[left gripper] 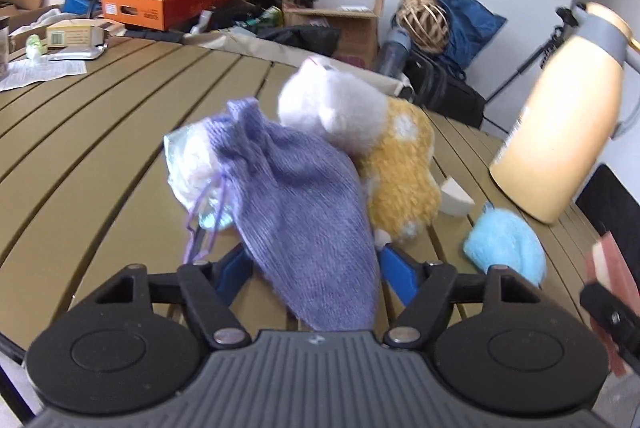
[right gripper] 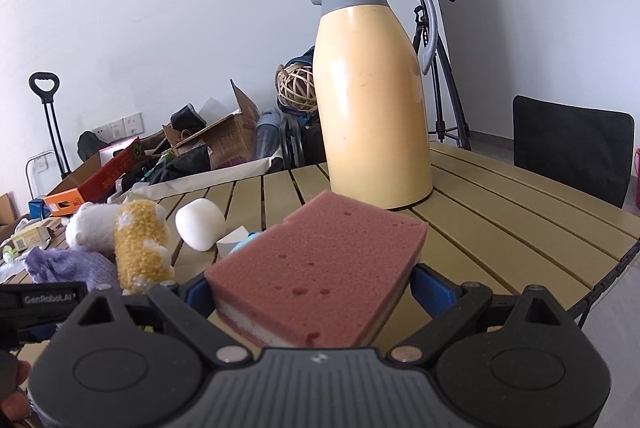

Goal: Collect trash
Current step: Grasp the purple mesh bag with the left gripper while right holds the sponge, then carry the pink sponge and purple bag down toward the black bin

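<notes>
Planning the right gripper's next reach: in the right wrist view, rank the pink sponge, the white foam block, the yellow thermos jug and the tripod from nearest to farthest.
1. Pink sponge, held between the right gripper's fingers.
2. White foam block, ahead, to the left on the table.
3. Yellow thermos jug, ahead, slightly right, standing upright.
4. Tripod, behind the jug, off the table.

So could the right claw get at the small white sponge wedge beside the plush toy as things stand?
Probably not yet. The right claw is already shut on the pink sponge, so it has no free grip. The white wedge itself lies exposed on the table, with nothing covering it.
</notes>
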Demonstrator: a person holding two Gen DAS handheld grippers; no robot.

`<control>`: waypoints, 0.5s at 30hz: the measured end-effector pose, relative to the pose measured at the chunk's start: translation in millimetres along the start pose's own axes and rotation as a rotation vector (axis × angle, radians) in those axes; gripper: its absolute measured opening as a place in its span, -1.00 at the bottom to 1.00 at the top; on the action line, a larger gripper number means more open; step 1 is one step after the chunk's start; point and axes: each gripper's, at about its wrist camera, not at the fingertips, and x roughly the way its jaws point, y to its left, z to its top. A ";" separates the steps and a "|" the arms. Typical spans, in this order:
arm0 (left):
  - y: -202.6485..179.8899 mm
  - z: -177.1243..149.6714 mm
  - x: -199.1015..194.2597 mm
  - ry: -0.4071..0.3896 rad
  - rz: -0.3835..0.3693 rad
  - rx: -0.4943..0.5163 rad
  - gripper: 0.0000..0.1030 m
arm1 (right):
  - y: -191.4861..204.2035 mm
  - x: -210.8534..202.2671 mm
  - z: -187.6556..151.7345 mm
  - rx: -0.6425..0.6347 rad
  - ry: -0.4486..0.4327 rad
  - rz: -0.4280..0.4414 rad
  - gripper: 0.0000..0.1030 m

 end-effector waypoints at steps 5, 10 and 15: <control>4.2 2.0 1.1 -0.002 -0.029 -0.021 -0.09 | 0.4 0.7 -0.3 -0.001 0.005 0.000 0.89; 2.1 -0.4 -6.1 -0.020 -0.046 0.011 -0.48 | 2.2 0.0 -1.9 -0.006 0.011 0.006 0.89; 0.8 -2.9 -17.8 -0.046 -0.049 0.031 -0.75 | 5.1 -3.1 -3.9 -0.014 0.014 0.018 0.89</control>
